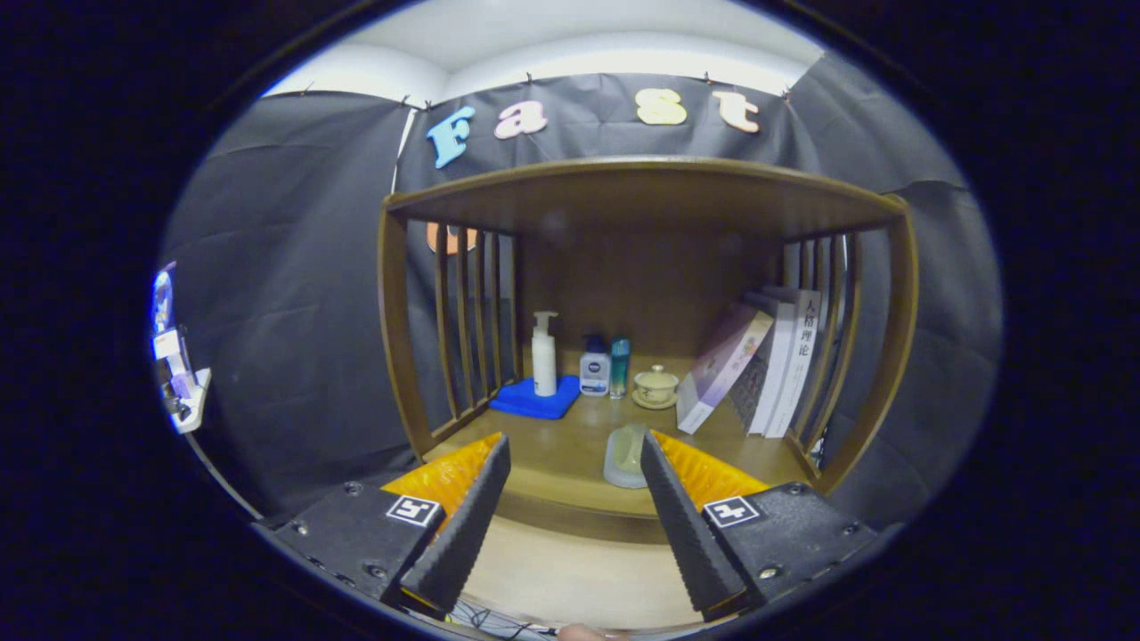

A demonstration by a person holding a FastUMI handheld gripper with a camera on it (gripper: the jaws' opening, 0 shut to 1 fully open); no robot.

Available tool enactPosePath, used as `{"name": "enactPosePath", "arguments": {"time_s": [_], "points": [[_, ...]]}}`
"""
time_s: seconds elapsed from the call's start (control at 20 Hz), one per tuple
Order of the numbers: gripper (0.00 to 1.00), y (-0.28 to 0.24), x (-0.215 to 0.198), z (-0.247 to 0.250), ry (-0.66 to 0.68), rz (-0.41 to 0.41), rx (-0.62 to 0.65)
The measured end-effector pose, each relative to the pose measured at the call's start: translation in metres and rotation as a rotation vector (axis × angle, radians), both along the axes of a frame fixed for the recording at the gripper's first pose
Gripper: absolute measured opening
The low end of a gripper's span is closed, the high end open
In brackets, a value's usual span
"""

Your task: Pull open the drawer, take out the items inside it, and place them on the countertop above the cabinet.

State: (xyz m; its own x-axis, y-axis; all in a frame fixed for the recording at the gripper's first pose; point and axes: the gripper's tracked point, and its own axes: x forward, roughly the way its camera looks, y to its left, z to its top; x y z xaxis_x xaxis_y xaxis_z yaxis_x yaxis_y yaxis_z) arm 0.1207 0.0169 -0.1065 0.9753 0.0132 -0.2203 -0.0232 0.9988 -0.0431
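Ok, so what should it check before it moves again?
1. Gripper fingers open: ok, wide apart with nothing between them.
2. Translucent container set on the countertop: ok, it stands just by the right fingertip.
3. Finger clear of that container: cannot tell, the fingertip hides its edge.
4. Room for more items: ok, there is bare wood between the blue cloth and the leaning books.
5. Drawer emptied: cannot tell.
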Motion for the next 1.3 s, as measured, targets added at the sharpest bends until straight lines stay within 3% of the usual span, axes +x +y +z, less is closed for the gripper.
{"name": "enactPosePath", "arguments": {"time_s": [0.35, 0.7, 1.1, 1.3], "points": [[0.99, 0.013, -0.045, -0.004, -0.121, 0.013, -0.035], [0.99, 0.025, -0.077, -0.053, -0.111, 0.03, -0.021], [0.99, 0.01, -0.097, -0.121, -0.046, -0.069, 0.059], [0.99, 0.004, -0.112, -0.15, -0.042, -0.129, 0.017]]}}
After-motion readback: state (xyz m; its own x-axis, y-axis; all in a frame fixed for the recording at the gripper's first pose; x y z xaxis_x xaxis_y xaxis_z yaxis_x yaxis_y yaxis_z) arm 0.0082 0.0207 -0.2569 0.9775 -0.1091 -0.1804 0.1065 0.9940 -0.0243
